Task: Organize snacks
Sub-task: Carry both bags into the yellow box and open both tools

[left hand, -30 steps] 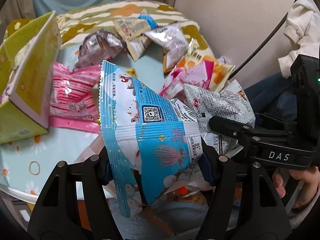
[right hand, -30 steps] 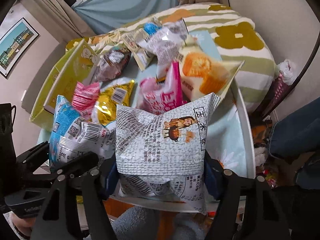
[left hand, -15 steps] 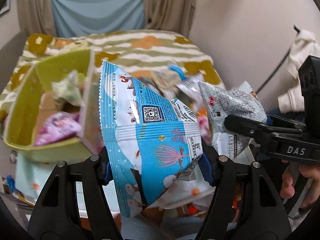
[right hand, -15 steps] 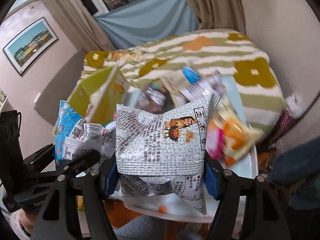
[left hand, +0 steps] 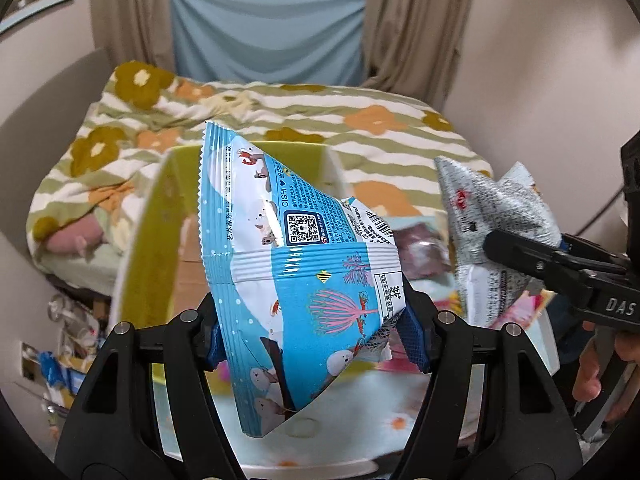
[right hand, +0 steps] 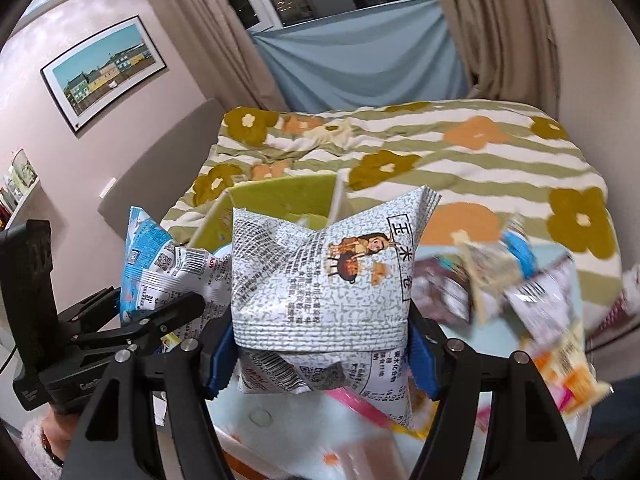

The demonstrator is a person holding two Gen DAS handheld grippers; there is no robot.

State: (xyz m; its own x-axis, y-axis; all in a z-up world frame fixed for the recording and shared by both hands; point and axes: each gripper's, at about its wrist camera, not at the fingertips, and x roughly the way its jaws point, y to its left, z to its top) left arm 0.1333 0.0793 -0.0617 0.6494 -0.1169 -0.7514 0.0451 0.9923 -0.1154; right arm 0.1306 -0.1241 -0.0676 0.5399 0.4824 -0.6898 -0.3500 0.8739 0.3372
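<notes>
Gripping a blue snack bag (left hand: 304,264) between their blue pads (left hand: 414,332), the left tongs (left hand: 316,334) hold it up in front of the green box (left hand: 152,240), which serves as the landmark here. The bag is tilted, its crimped edge pointing up and left, and it hangs above the box's near wall and the pale flowered worktop (left hand: 360,428). Left of the box, the striped flowered bedspread (left hand: 120,148) slopes down toward clutter on the floor. Inside the box a brown cardboard bottom shows; whatever else lies in it is blurred. Beyond the box, the bed runs back to a blue cloth (left hand: 268,40) hung between beige curtains.

Right of the box, the right tongs (right hand: 322,354) are clamped on a grey-white speckled snack bag (right hand: 320,280) with a small cartoon figure printed on it; its upper corners stand up like ears and its lower end hangs below the pads. From the left wrist view this bag sits just right of the blue one, apart from it. Farther right of the box, a heap of loose snack packets (right hand: 520,280) lies on the worktop, too blurred to tell singly, with pink and orange wrappers nearest. A framed picture (right hand: 104,68) hangs on the wall far left of the box.
</notes>
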